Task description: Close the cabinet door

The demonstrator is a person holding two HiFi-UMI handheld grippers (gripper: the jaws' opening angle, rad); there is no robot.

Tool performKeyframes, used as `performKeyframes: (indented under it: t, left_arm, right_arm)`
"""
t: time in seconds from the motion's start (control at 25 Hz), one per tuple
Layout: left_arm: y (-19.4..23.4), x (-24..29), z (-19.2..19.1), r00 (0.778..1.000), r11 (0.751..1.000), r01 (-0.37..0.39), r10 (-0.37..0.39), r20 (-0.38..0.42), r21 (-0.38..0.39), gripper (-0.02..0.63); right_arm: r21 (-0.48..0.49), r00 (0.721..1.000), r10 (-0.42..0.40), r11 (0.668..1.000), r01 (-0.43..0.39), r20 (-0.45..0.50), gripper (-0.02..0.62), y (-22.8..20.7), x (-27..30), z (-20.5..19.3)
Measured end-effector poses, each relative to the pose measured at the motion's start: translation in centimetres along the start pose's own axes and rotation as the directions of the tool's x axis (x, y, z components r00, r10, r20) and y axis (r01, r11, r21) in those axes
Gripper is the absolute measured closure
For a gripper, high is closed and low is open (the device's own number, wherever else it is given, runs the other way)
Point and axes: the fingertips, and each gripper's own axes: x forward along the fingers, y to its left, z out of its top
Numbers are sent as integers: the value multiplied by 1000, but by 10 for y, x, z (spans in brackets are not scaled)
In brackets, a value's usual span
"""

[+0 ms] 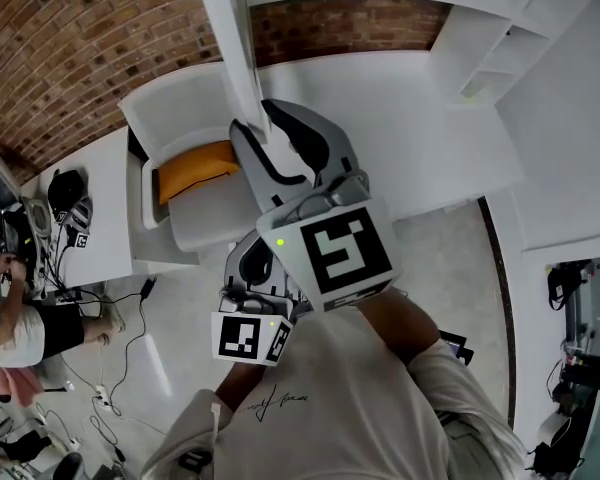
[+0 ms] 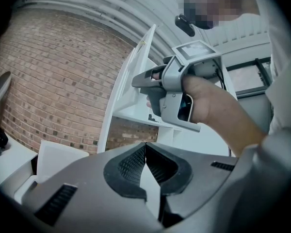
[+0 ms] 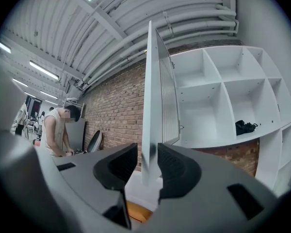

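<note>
White cabinet (image 3: 223,106) sits on the brick wall (image 3: 114,115). The cabinet door (image 3: 157,91) swings wide out, edge-on to the right gripper (image 3: 150,161). Its jaws are part open and straddle the door's lower free edge, apparently not clamped. The left gripper (image 2: 145,149) hangs low, jaws together, holding nothing. Likely best approach: press one jaw flat on the door face, follow the hinge arc, and slow before the frame so the door doesn't bounce.
</note>
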Motion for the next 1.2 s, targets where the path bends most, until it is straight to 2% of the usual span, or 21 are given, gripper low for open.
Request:
performKeyframes:
  t: [0.4, 0.72, 1.04, 1.2]
  left_arm:
    - [2, -3, -6, 1000, 1000, -16, 15, -25, -27, 591]
    - [-17, 22, -17, 999, 1000, 7, -8, -33, -22, 591]
    - [-17, 34, -18, 999, 1000, -28, 28, -19, 0, 590]
    - [-15, 37, -18, 998, 998, -59, 58, -36, -28, 591]
  right_arm:
    - [-35, 999, -42, 999, 42, -12, 500, -4, 4, -1]
    - [-58, 999, -47, 997, 45, -27, 508, -3, 4, -4]
    - [-6, 1000, 16, 1000, -16, 13, 499, -5, 3, -4]
    - [11, 999, 25, 1000, -25, 24, 499, -11, -1, -3]
